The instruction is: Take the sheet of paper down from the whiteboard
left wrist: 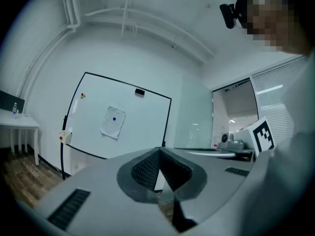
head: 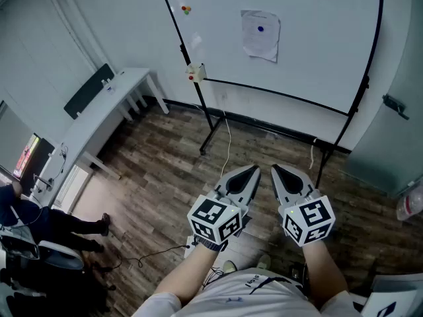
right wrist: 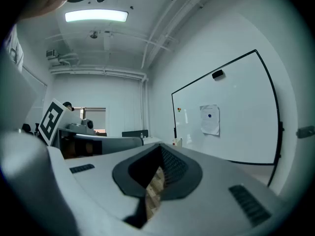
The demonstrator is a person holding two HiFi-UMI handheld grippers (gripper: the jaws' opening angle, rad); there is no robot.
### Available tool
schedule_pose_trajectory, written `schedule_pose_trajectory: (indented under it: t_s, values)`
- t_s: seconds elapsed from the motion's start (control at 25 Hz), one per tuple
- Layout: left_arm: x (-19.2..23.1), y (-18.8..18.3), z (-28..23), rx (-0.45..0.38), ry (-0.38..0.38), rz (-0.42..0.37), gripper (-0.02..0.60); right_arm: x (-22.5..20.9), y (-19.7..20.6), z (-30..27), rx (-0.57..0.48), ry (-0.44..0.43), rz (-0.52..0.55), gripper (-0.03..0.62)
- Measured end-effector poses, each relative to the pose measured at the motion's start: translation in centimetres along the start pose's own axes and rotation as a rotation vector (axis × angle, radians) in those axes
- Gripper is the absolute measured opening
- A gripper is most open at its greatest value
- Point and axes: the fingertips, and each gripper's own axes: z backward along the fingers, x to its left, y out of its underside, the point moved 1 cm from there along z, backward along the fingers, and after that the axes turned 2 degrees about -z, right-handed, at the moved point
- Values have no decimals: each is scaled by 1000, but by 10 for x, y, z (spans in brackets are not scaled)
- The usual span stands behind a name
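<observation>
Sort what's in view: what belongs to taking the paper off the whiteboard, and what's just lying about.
Belongs to the job: sheet of paper, blue magnet pinning it, whiteboard, left gripper, right gripper.

Just lying about: white table, cable on the floor, coloured magnets near the board's left edge.

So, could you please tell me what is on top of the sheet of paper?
A small blue magnet sits on the sheet of paper, near its upper middle, against the whiteboard. Whatever lies behind the sheet is covered.
</observation>
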Motion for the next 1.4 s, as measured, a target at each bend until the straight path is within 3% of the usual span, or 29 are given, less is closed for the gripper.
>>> schedule_pose_trajectory:
  t_s: [0.52,0.8,1.08,1.4]
  values:
    - [-26,9,-35,12,-28,14,14,-43,2,26,-10,-32,-68,5]
    - [-10,5,-58,18,-34,-2,14,-68,-2,21,-31,-4,-98,5]
    - [40,3,-104,1,-14,16,14,-105,-1,-24,-28,32,-88,5]
    - [137,-21,-180,-2,30,-22,14,-154,-23,-128,-30,92,-67,5]
